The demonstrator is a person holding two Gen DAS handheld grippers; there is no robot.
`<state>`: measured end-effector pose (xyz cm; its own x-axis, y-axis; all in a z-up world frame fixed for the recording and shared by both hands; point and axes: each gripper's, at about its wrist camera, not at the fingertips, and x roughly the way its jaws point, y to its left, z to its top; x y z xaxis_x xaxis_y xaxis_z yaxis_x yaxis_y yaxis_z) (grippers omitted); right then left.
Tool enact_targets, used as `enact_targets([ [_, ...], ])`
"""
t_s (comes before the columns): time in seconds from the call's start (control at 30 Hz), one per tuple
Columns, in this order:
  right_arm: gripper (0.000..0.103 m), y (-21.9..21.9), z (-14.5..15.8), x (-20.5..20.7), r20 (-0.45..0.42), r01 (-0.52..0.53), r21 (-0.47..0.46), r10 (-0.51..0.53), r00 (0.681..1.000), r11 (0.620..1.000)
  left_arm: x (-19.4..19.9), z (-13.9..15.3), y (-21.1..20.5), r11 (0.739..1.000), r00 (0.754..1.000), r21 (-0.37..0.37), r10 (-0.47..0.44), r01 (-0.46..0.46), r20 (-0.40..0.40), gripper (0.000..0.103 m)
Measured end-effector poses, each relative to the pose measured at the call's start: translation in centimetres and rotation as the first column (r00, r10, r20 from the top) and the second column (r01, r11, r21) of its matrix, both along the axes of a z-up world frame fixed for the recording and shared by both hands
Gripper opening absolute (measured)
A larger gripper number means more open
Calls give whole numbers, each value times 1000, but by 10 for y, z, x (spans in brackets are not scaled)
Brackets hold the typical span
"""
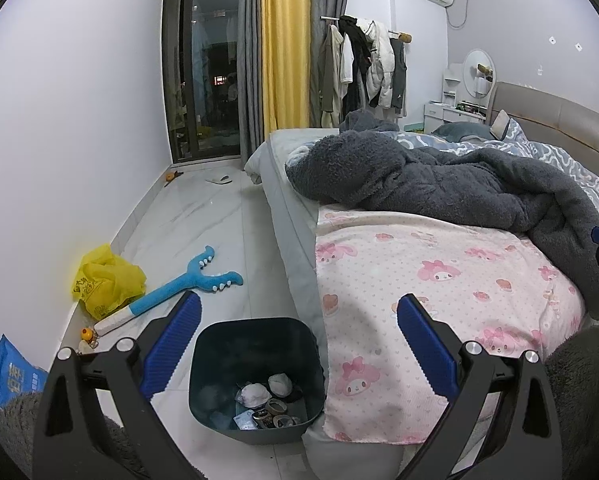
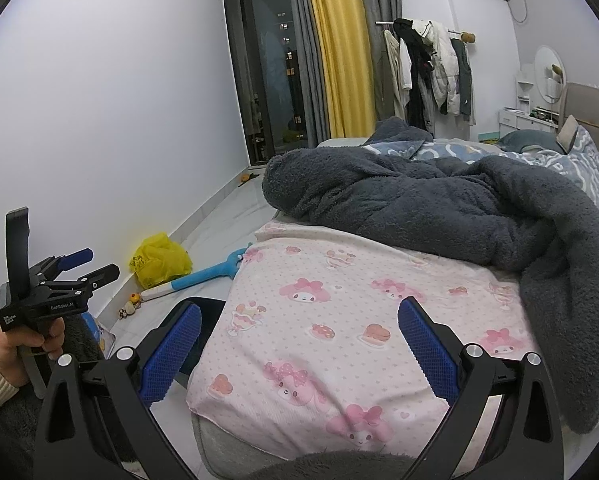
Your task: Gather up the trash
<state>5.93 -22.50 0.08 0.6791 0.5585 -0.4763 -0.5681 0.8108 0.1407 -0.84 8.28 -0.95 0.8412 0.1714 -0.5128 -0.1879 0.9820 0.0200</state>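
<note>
A dark blue trash bin (image 1: 219, 360) stands on the floor against the bed's corner, holding crumpled white paper (image 1: 253, 395) and small wrappers. My left gripper (image 1: 299, 344) is open and empty, held above the bin. My right gripper (image 2: 299, 344) is open and empty above the pink cartoon-print sheet (image 2: 331, 320) on the bed. The left gripper (image 2: 85, 266) also shows at the left of the right wrist view, open, in a hand. A crumpled yellow plastic bag (image 1: 105, 280) lies on the floor by the wall; it also shows in the right wrist view (image 2: 159, 260).
A blue and white plush stick toy (image 1: 179, 292) lies on the tiled floor next to the bag. A blue packet (image 1: 11, 372) and small figurines (image 1: 87, 336) sit by the wall. A dark grey fleece blanket (image 1: 439, 176) is heaped on the bed.
</note>
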Motion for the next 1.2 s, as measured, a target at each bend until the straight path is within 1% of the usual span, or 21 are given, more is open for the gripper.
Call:
enact_targets([
  [1.2, 100, 4, 1, -3, -1, 2, -2, -2, 1000, 1000, 2, 2, 0, 1000, 1000, -5, 14, -14, 0, 100],
])
